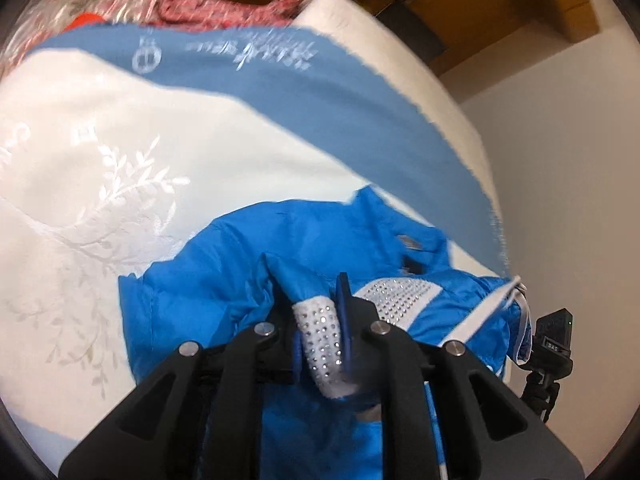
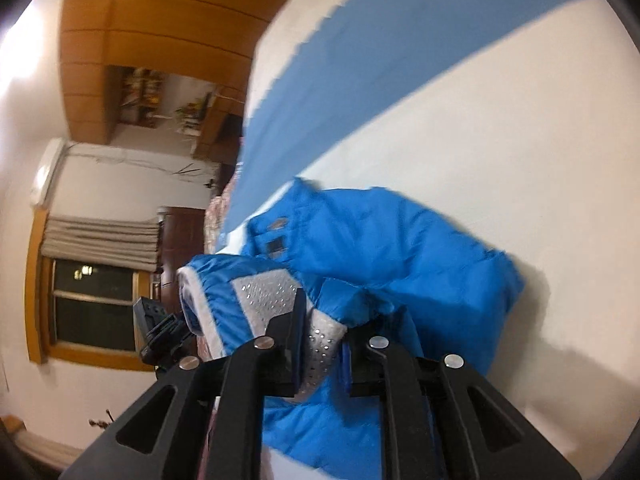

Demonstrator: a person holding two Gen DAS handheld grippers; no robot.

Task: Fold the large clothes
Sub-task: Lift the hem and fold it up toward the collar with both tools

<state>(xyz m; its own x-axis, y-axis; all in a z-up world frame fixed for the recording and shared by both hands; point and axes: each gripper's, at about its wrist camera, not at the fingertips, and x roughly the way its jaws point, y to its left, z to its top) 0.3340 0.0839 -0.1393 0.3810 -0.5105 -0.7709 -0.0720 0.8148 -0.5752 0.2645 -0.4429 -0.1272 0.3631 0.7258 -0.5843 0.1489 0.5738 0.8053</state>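
Over bed point(image 1: 100, 128): left gripper point(image 1: 320, 320), right gripper point(image 2: 324, 336) each pinching blue jacket point(image 1: 224, 264) studded trim.

Glossy blue cloth jacket point(image 1: 224, 264), studded trim

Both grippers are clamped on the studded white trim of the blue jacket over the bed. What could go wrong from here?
1. The left gripper and right gripper each pinch only a narrow fold of the studded white trim; it may slip out.
2. The blue jacket lies bunched near the edge of the bed, so part could slide off.
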